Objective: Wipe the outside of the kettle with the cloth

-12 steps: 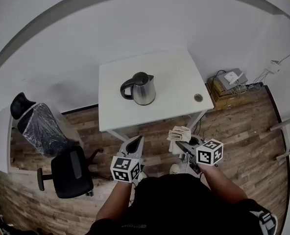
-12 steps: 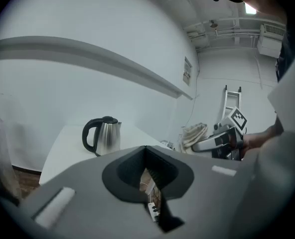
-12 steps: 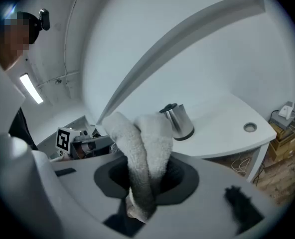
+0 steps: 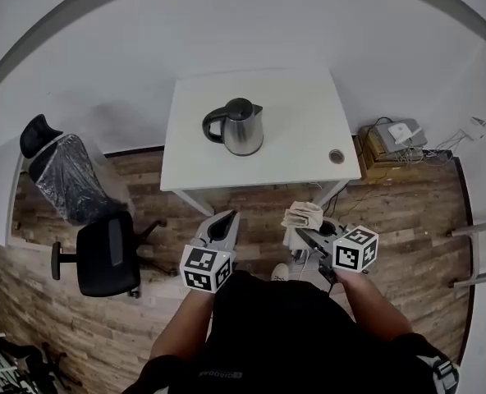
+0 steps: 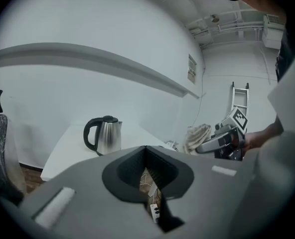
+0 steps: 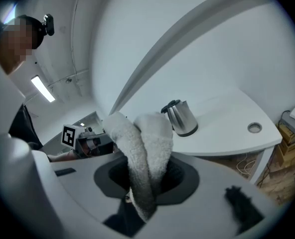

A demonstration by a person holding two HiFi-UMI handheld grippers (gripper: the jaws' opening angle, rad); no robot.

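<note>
Kettle (image 4: 239, 128) stands upright on the white table (image 4: 300, 105). It is well ahead of both hand-held grippers, and neither one touches it. It is shiny metal with a black lid and a black handle, and the handle points to the left.

The right hand-held gripper (image 4: 307, 236) is squeezed tight on the cloth (image 4: 302, 217). The cloth is pale and fluffy. It is folded over and sticks up past the tips of the jaws. In the right gripper view the cloth fills the middle, and the kettle shows just past it, a little to the right.

The left hand-held gripper (image 4: 221, 230) has its jaws closed together at the tips, with nothing in them. Through the gap behind the tips you can see only the wooden floor (image 4: 407, 212) and some cables (image 5: 152, 183).

Both hand-held grippers are held low, side by side but apart, over the floor, before the near edge of the table. A black chair (image 4: 107, 257) stands off to the left of the left hand-held gripper. A small round hole (image 4: 336, 156) sits in the table ahead of the right hand-held gripper.
</note>
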